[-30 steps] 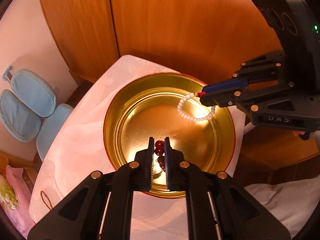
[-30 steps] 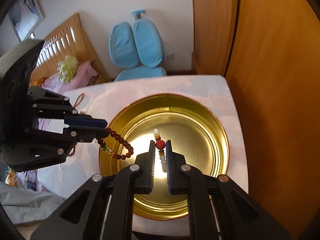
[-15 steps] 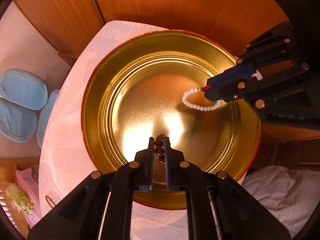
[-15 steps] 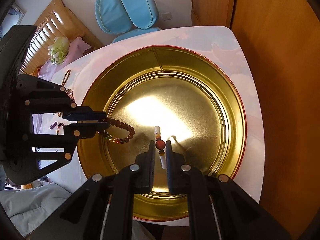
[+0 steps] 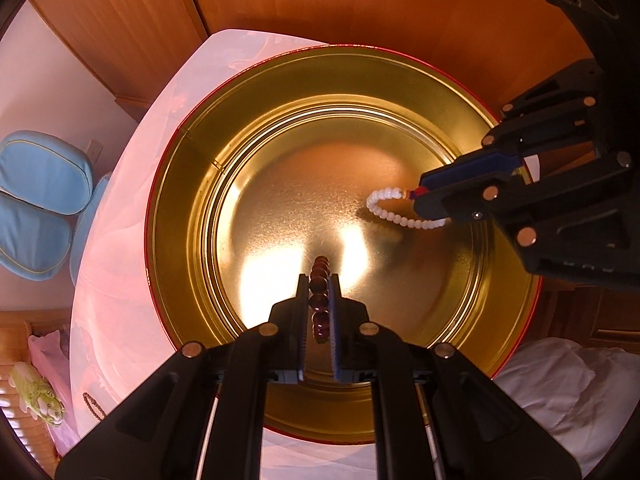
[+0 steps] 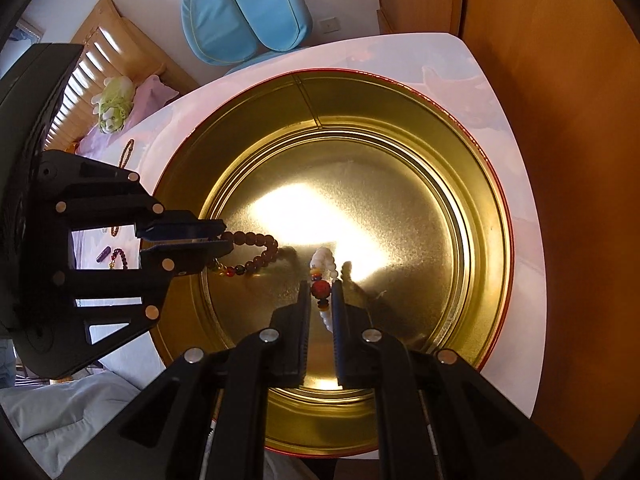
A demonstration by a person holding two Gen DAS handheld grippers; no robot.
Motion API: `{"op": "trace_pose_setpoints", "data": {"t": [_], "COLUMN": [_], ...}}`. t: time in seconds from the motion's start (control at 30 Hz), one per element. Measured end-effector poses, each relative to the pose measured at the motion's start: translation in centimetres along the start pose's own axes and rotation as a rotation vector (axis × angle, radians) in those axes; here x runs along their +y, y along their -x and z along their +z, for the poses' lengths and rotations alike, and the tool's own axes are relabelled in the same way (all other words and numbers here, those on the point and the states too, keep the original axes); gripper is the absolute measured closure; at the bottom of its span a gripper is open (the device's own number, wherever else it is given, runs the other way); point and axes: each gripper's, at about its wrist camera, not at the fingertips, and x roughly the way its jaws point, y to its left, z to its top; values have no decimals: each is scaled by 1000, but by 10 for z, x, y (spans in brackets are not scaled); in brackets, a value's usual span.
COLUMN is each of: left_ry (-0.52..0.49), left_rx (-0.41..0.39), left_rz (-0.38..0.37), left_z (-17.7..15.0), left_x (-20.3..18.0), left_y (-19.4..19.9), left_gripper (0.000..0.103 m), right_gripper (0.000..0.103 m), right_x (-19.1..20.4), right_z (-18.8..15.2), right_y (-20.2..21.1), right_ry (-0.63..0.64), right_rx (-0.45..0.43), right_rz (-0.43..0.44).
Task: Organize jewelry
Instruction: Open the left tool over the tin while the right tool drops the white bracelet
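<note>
On the left, the left gripper [image 5: 319, 294] is clenched on a brown bracelet [image 6: 256, 254]: round, glossy, dark red-brown beads on a cord, with a few amber and clear spacers near the pinch. In the right wrist view its loop hangs free over the left part of the tin [image 5: 192, 208] floor, and I cannot tell whether the lowest beads touch the metal. It looks light and limp; the beads are hard and slick, so I judge a grip across the cord between beads, or square on one bead, safer than on a bead's curve.

The tin is round and shallow, with gold, finely grained metal inside, stepped rings at the floor's edge, a vertical seam in the wall and a thin red rim. It sits on a pale, glossy table [image 6: 516, 168] with a rounded corner. Its bright floor would probably let beads slide and rattle.

To the right, the right gripper [image 6: 321, 294] is clamped on a white bracelet [image 5: 394, 210]: small milky beads, smooth and even, joined at a larger red bead with dark and yellow spacers, which sits between the fingertips. Its loop hangs low over the right side of the floor, casting a shadow. It is likewise light and floppy, and the elastic may stretch if tugged.

More beads [image 6: 120, 258] lie on the table beyond the tin.
</note>
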Motion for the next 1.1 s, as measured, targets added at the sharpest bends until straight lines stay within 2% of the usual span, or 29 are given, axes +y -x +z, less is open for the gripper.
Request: {"op": "trace_pose_setpoints", "data": {"t": [0.4,0.53,0.57,0.6,0.63,0.67,0.7,0.8,1.1], "left_ry": [2,0,0,-1,-1,1,2,-7,2], "left_rx": [3,-13,-16,-18,-23,-42,-75,-89,-90], "left_rz": [-3,19,28,34,43,64,87,86,96], "left_z": [-1,-3,-3,-3,-4,-5,-6,-8,-13], "left_x": [-4,-5,-5,-5,-5,-5,-5,-6,-7], "left_y": [-3,3,4,7,9,13,18,23,29], "left_gripper": [93,92,91,77,45,31,24,24,24], "right_gripper": [92,89,74,47,34,18,13,12,12], "right_x": [-11,-14,-16,-16,-16,-16,-17,-17,-13], "right_z": [4,6,6,6,6,5,4,4,5], "right_y": [-10,-6,-4,-2,2,6,11,17,16], "right_ry": [-74,-78,-83,-90,-100,-114,-132,-164,-165], "right_rx": [-15,-29,-32,-49,-77,-111,-144,-179,-162], "right_rz": [4,-24,-27,-31,-39,-48,-47,-26,-33]}}
